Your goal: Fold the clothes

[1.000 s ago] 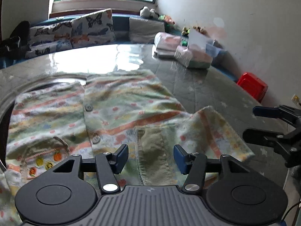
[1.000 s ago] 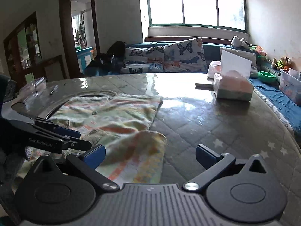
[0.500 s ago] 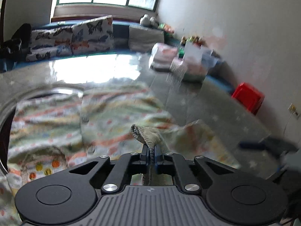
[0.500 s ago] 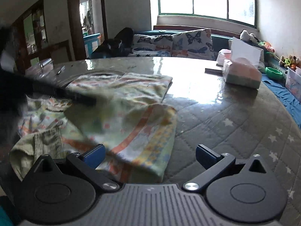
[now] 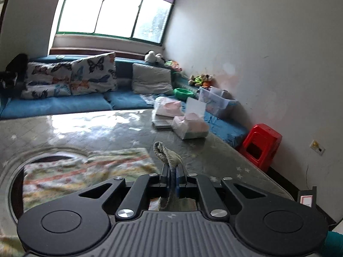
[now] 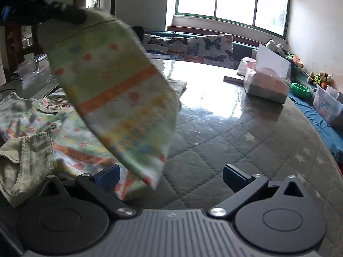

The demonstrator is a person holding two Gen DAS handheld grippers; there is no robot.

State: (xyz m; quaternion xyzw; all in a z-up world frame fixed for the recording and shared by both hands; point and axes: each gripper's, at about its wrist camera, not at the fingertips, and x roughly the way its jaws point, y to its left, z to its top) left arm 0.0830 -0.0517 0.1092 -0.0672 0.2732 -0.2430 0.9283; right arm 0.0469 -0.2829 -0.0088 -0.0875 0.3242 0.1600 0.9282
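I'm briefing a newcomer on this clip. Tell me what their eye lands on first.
First, the patterned sleeve lifted across the right wrist view, hanging above the rest of the garment on the quilted table. Next, in the left wrist view, the left tongs are shut on the sleeve's green cuff. The right tongs gape open and empty, and a red stool stands by the wall.

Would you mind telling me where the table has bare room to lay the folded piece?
Bare quilted table lies between the garment and the tissue box, reaching the near right edge. The left side is crowded with cloth; the lifted sleeve hangs over it.
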